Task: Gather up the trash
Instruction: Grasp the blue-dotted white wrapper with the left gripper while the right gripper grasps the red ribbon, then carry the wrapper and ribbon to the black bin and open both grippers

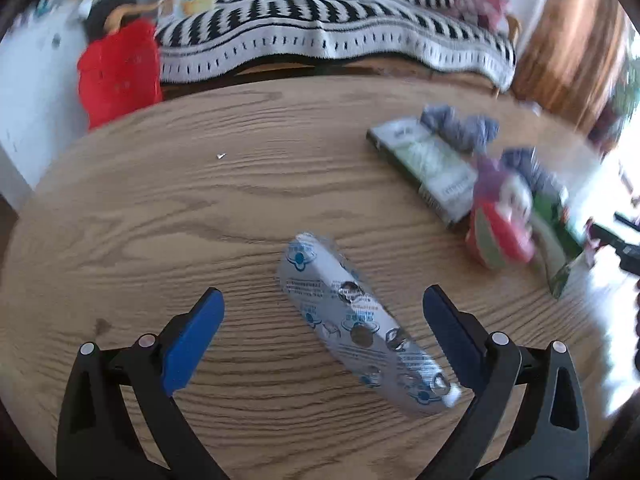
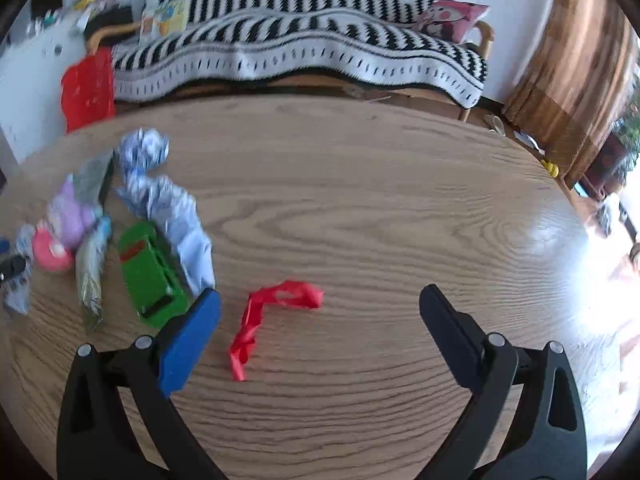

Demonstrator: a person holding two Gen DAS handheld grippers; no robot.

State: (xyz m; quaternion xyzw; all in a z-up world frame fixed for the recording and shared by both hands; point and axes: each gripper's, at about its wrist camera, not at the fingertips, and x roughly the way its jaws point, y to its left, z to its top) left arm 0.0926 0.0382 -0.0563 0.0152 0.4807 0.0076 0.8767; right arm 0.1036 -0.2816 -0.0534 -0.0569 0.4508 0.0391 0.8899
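A silver blister pack (image 1: 356, 320) with blue print lies slantwise on the round wooden table (image 1: 160, 208), between the spread fingers of my left gripper (image 1: 324, 304), which is open and holds nothing. A twisted red ribbon (image 2: 276, 316) lies on the table (image 2: 380, 200) between the fingers of my open right gripper (image 2: 320, 304), nearer its left blue pad (image 2: 192, 336). Left of that pad sit a green carton (image 2: 150, 272), crumpled blue-white paper (image 2: 168, 208) and a pink-purple wrapper (image 2: 60, 228). In the left wrist view the same heap shows as a green-white box (image 1: 428, 168) and a red wrapper (image 1: 500, 224).
A sofa with a black-and-white striped blanket (image 2: 296, 48) stands behind the table. A red bag (image 2: 88, 88) hangs at the sofa's left end. A wooden cabinet (image 2: 572, 64) stands at the right, with small items on the floor beside it. Bright light washes out the right edge.
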